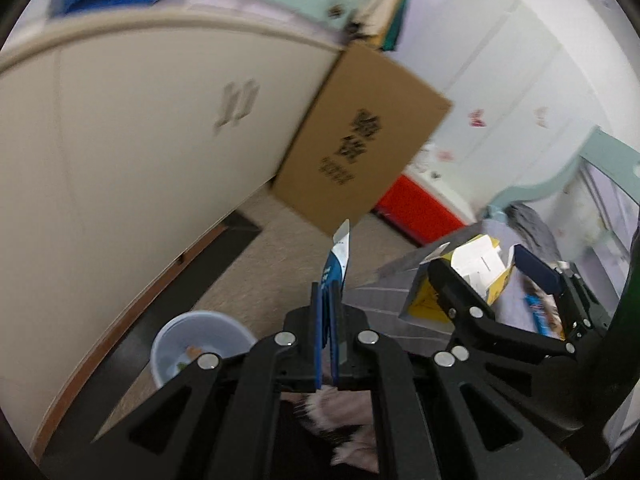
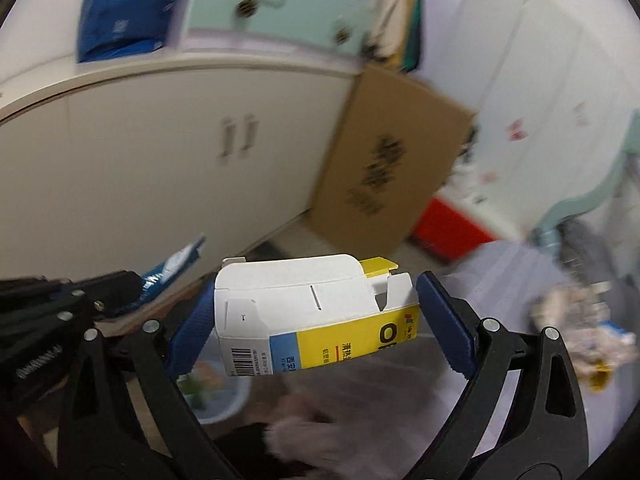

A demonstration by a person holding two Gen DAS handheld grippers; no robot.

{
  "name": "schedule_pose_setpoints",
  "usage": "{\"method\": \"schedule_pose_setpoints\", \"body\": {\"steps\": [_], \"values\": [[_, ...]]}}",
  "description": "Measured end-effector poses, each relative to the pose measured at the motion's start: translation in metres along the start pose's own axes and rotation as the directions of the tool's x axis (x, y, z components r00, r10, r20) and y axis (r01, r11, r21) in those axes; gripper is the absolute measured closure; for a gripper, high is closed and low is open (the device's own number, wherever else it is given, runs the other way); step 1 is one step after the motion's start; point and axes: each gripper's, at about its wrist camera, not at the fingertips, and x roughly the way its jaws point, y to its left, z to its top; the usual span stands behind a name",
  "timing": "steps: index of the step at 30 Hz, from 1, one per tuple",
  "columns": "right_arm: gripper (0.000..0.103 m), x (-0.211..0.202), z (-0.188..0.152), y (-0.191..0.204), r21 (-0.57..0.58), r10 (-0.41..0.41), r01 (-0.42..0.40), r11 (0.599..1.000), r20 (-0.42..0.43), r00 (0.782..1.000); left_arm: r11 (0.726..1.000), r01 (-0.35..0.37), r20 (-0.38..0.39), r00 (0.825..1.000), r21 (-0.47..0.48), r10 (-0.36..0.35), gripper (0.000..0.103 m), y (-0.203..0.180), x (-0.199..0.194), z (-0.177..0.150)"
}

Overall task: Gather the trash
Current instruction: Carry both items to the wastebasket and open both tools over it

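Left wrist view: left gripper (image 1: 329, 320) pinched on blue-white wrapper (image 1: 338, 258), sticking up at 12 o'clock from pads. Thin, crinkly, likely slippery; hold low, near pads. Light-blue trash bin (image 1: 200, 344) at 8 o'clock on speckled floor (image 1: 276, 256). Cream cabinet (image 1: 140, 128) at 10, cardboard box (image 1: 360, 136) leaning at 1.

Right wrist view: right gripper (image 2: 316, 320) clamped endwise on yellow-white carton (image 2: 316, 320), flaps open. Judged empty, light, crushable; gentle squeeze. Bin partly visible below at 7. Background blurred.

Probably a home bedroom: cream cupboard (image 1: 140, 128), cardboard box (image 1: 360, 140), mint bed frame (image 1: 560, 176).
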Motion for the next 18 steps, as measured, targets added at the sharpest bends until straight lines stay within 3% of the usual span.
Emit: {"method": "schedule_pose_setpoints", "body": {"steps": [6,12,18], "values": [[0.010,0.067,-0.017,0.034,0.060,0.145,-0.139,0.989,-0.128,0.981,0.994,-0.087,-0.071,0.994,-0.071,0.082,0.100,0.059,0.035,-0.011],[0.009,0.128,-0.044,0.052,0.159,0.273,-0.236,0.959,-0.279,0.921,0.981,-0.154,-0.131,0.982,-0.115,0.139,0.100,0.098,0.065,-0.024],[0.006,0.150,-0.060,0.062,0.210,0.339,-0.282,0.936,-0.329,0.882,0.973,-0.180,-0.171,0.973,-0.141,0.155,0.100,0.121,0.079,-0.033]]}}
